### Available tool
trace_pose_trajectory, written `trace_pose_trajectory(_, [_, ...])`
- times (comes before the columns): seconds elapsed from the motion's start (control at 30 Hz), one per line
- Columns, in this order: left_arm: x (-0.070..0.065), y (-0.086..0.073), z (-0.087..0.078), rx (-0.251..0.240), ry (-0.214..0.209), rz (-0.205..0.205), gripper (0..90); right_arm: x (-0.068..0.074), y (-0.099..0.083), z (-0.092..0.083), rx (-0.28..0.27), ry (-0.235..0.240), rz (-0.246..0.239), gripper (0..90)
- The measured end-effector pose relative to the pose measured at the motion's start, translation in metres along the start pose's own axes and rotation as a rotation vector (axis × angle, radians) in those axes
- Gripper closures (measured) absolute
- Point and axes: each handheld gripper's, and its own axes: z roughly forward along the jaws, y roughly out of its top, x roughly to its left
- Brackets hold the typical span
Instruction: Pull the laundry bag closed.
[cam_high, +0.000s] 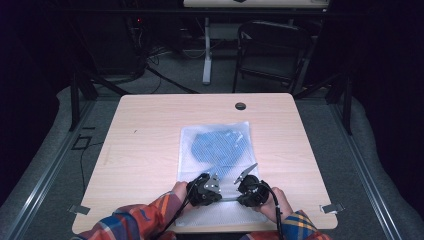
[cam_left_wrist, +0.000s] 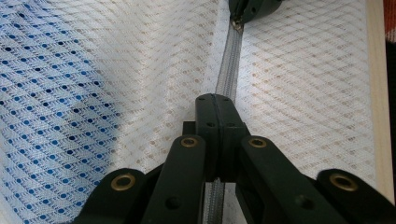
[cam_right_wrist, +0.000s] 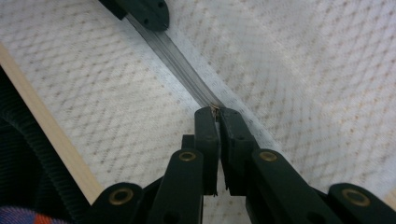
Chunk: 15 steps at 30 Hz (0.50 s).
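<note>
The zipper (cam_left_wrist: 227, 79) of a mesh bag (cam_high: 215, 150) is pinched by the closed left gripper (cam_left_wrist: 215, 100); its pull (cam_right_wrist: 215, 109) is clamped by the closed right gripper (cam_right_wrist: 216, 112) opposite.

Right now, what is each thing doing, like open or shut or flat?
Mesh laundry bag: lying flat on the table, blue cloth inside.
Zipper: closed between the two grippers.
Left gripper: shut on the zipper tape.
Right gripper: shut on the zipper pull.
Table: bearing the bag.

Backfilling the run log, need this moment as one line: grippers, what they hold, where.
left gripper: shut on zipper | right gripper: shut on zipper pull | mesh laundry bag: flat on table, blue cloth inside
</note>
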Motion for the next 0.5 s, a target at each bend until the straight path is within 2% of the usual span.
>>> trace_pose_trajectory(0.07, [0.0000,0.0000,0.0000,0.000,0.000,0.001,90.0,-0.0011,-0.0012,-0.0008,0.000,0.012,0.010,86.8])
trace_pose_trajectory(0.1, [0.0001,0.0000,0.0000,0.000,0.000,0.001,90.0,-0.0017,-0.0018,-0.0014,0.007,-0.001,0.006,86.8])
trace_pose_trajectory(0.5, [0.0002,-0.0001,0.0000,-0.001,-0.001,0.000,90.0,-0.0048,-0.0058,-0.0037,0.004,-0.006,0.013,86.8])
